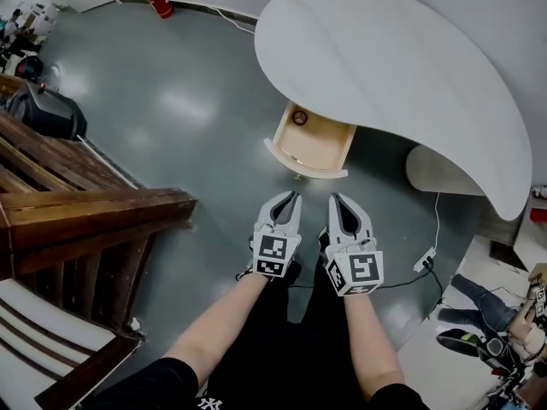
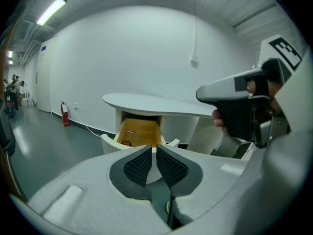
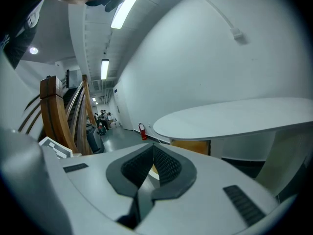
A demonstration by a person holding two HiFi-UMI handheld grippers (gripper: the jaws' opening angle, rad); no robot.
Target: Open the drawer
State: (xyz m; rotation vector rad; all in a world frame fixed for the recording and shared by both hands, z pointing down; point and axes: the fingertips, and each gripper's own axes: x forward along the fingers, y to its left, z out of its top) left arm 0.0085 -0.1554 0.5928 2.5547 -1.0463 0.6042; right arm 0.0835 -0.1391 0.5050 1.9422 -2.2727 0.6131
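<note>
Head view: drawer (image 1: 301, 166) open; left gripper (image 1: 291, 197) fingers narrowly apart, right gripper (image 1: 337, 200) fingers together, both empty; stepping forward could knock it shut.

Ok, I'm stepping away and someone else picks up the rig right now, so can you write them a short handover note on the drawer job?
Left gripper: jaws nearly together with a slim gap, holding nothing, clear of the drawer.
Right gripper: jaws shut, empty, beside the left one.
Drawer: stands pulled out from under the white desk, with a small round item inside.
Done: the drawer is open.
Left: nothing, as far as the views show.
</note>
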